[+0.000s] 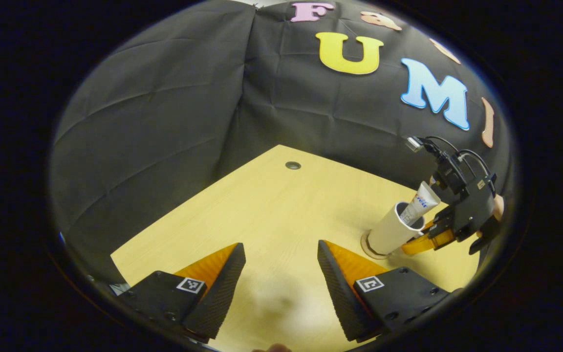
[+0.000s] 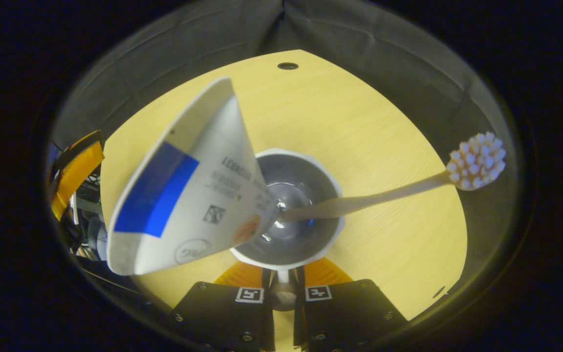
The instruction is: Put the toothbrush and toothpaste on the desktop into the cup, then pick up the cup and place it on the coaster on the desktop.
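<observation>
The right claw is pinching the rim of the cup, which is holding the toothpaste and toothbrush and standing on the coaster on the desk, while the left claw is hovering open well apart.

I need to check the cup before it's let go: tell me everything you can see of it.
The cup is a plain white, paper-looking cylinder, open at the top. In the left gripper view it stands on the round coaster at the desk's right side, appearing tilted. The toothpaste tube and the toothbrush stick out of it, leaning against opposite sides of the rim. The right gripper pinches its near wall at the rim. Its inside bottom looks shiny.
</observation>
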The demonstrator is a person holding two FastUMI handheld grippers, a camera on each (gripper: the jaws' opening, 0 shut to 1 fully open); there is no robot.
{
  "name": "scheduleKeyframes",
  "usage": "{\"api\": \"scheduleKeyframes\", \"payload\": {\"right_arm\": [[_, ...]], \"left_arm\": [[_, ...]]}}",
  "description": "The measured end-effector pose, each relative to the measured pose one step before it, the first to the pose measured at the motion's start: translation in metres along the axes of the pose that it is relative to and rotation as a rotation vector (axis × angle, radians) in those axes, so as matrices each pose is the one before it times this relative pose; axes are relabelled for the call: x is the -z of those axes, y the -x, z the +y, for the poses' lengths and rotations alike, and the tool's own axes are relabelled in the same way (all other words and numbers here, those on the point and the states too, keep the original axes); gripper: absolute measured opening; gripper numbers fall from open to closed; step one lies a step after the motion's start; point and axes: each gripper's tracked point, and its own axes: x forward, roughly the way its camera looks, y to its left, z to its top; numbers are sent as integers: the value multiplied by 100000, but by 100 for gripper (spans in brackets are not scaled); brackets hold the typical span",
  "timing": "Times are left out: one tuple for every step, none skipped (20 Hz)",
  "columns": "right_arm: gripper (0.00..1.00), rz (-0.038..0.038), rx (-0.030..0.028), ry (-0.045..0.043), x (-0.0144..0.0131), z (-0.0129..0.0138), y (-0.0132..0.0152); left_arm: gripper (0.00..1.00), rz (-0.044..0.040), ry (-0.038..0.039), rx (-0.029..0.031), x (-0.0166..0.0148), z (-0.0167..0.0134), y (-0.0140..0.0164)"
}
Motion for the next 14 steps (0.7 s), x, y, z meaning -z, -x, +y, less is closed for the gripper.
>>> {"api": "scheduleKeyframes", "payload": {"right_arm": [[16, 521, 644, 307, -206, 107, -237], [16, 902, 775, 264, -115, 173, -35], [16, 1782, 287, -20, -20, 325, -200], [16, -354, -308, -983, -531, 138, -637], [17, 1237, -623, -706, 139, -348, -89], [19, 165, -686, -1446, -147, -378, -175], [23, -279, -1008, -1055, -131, 31, 140], [22, -42, -15, -116, 382, -368, 704], [27, -448, 2388, 897, 90, -649, 301], [28, -677, -761, 730, 12, 417, 416], [51, 161, -79, 208, 103, 521, 313], [61, -316, 399, 131, 112, 461, 370], [70, -651, 413, 393, -26, 363, 324], [70, -278, 741, 84, 118, 146, 346]], "left_arm": [[96, -2, 316, -129, 102, 27, -2], [96, 88, 484, -192, 58, 52, -20], [95, 21, 416, -163, 38, -12, -22], [98, 76, 426, -195, 94, 19, -23], [96, -118, 314, -52, 21, -14, -86], [96, 263, 287, -118, 7, 85, 1], [96, 268, 117, -77, 109, 40, -44], [96, 195, 179, -172, 50, 42, 72], [96, 56, 210, -31, -50, -25, 8], [98, 71, 179, 113, -40, -19, 34], [98, 5, 78, 78, -44, -13, -34], [96, 18, -64, 81, 32, 8, -9], [96, -21, -120, 52, -52, -25, -3], [99, -40, -188, 204, 6, -34, 19]]}}
